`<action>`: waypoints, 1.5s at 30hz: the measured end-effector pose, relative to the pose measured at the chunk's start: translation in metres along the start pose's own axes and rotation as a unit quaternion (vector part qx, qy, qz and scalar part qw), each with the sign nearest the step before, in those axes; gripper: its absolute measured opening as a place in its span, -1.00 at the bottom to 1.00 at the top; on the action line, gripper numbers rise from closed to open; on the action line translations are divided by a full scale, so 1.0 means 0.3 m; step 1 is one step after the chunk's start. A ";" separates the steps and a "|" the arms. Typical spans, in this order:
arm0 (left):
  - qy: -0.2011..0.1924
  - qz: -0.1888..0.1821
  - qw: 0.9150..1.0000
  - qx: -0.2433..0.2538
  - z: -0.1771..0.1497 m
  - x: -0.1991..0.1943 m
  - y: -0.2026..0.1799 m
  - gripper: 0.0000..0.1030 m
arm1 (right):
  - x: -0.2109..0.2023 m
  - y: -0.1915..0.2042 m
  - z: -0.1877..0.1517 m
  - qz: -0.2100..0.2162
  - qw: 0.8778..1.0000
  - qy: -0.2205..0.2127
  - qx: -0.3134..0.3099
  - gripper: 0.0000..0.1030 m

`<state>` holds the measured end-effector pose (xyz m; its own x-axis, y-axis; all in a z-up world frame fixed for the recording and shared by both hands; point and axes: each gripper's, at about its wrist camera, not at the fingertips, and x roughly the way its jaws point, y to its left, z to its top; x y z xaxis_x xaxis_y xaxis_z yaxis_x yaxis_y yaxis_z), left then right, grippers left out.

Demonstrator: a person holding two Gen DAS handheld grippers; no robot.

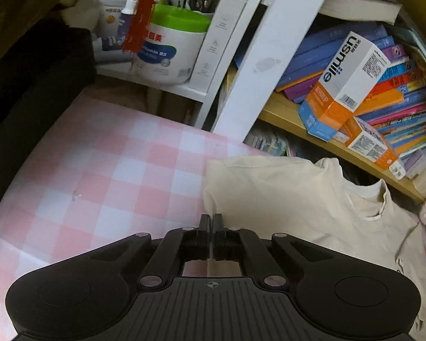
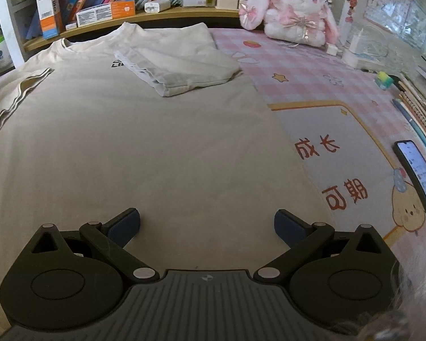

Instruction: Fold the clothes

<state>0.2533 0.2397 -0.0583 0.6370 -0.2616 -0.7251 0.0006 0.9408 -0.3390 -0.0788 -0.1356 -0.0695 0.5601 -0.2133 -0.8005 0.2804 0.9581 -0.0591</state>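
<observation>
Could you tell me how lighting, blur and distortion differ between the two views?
Left wrist view: dim, dark upper-left corner, soft motion blur on the books, shelf edge bowed. Right wrist view: brighter and sharper, the T-shirt evenly lit, phone curved by the fisheye.

Both claws are matte black plastic with ribbed grey bases, round side discs, silver pivot screws and a small crosshair mark. The right claw [image 2: 207, 223] wears dark blue finger pads [image 2: 125, 224]; the left claw [image 1: 210, 223] has plain black fingers.
</observation>
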 end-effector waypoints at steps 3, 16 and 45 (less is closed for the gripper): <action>0.000 -0.001 1.000 -0.003 -0.004 -0.021 0.005 -0.89 | -0.010 0.016 -0.009 -0.010 1.000 -0.002 -0.004 0.98; -0.042 -0.038 0.998 0.036 -0.251 -0.397 0.025 -0.37 | -0.046 0.022 -0.060 -0.012 0.999 -0.020 -0.026 0.98; -0.061 0.106 0.992 0.013 -1.131 -0.894 -0.314 0.33 | -0.289 -0.305 -0.341 0.106 0.986 -0.064 -0.107 0.98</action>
<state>-0.1792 0.1482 -0.0355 0.7141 -0.0300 -0.6994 -0.1248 0.9776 -0.1694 -0.2328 -0.1851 -0.0557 0.6861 -0.0121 -0.7274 -0.0180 0.9993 -0.0336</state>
